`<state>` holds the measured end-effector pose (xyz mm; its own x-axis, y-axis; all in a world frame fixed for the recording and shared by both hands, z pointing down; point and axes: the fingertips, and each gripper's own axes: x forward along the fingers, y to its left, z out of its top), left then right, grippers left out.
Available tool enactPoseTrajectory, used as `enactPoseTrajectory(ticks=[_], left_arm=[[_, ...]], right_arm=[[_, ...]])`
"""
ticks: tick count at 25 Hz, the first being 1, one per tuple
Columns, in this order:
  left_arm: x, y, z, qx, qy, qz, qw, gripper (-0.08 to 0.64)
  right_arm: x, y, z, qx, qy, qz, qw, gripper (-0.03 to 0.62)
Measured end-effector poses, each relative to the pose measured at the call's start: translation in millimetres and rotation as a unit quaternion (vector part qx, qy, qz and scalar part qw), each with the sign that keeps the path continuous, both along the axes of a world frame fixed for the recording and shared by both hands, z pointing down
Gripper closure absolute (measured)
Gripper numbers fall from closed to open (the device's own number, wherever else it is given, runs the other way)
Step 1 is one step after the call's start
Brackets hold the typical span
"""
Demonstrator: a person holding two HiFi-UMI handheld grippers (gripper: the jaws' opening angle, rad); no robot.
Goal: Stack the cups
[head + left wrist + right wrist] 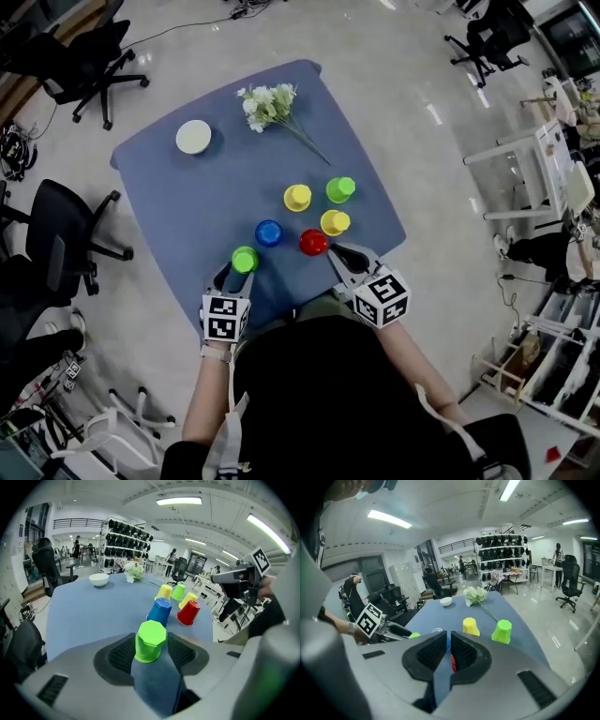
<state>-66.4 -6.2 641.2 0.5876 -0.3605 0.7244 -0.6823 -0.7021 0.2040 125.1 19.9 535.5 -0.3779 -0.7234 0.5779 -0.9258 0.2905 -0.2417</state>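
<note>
Cups in four colours stand mouth-down and singly on the blue bench (187, 216), six in all. The near green cup (150, 640) stands at the bench's near edge, between the pads of the left claw (151, 656). That claw is released: its jaws stand wide, one on each side of the cup, and neither pad presses the wall. Just beyond this cup, toward the middle of the bench, is the blue cup (269, 232), and to its right, near it, the red cup (313, 242). The near yellow cup (335, 222) stands just beside the red one on its far right side. Farther back are the far yellow cup (297, 197) and the far green cup (340, 189), close together but apart.

The right claw (448, 641) is clenched, its jaws drawn together with only a thin slit left and nothing gripped in it; slivers of the blue and red cups on the bench beyond show through the slit. In the head view it sits at the near right edge of the bench, just right of the red cup and not touching it.

At the far side of the bench lie a white bowl (193, 137) on the left and a bunch of white flowers (272, 105) to its right, stems pointing toward the cups. Black office chairs (66, 239) stand on the pale floor (412, 84) around the bench.
</note>
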Motion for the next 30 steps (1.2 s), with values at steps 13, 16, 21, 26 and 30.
enactPoseTrajectory(ticks=[13, 16, 21, 26, 30], left_arm=[[17, -16, 5, 0.021, 0.017, 0.068, 0.9973, 0.356], [19, -20, 4, 0.028, 0.019, 0.065, 0.9973, 0.356], [23, -27, 6, 0.032, 0.020, 0.051, 0.9980, 0.356], [24, -32, 5, 0.043, 0.021, 0.037, 0.9982, 0.356], [26, -36, 6, 0.045, 0.020, 0.030, 0.9984, 0.356]], right_arm=[[27, 50, -8, -0.009, 0.041, 0.111, 0.993, 0.557], [32, 57, -9, -0.009, 0.043, 0.127, 0.991, 0.557], [35, 62, -9, -0.010, 0.045, 0.134, 0.990, 0.557], [33, 66, -9, -0.011, 0.046, 0.130, 0.990, 0.557], [32, 65, -8, -0.013, 0.046, 0.119, 0.992, 0.557]])
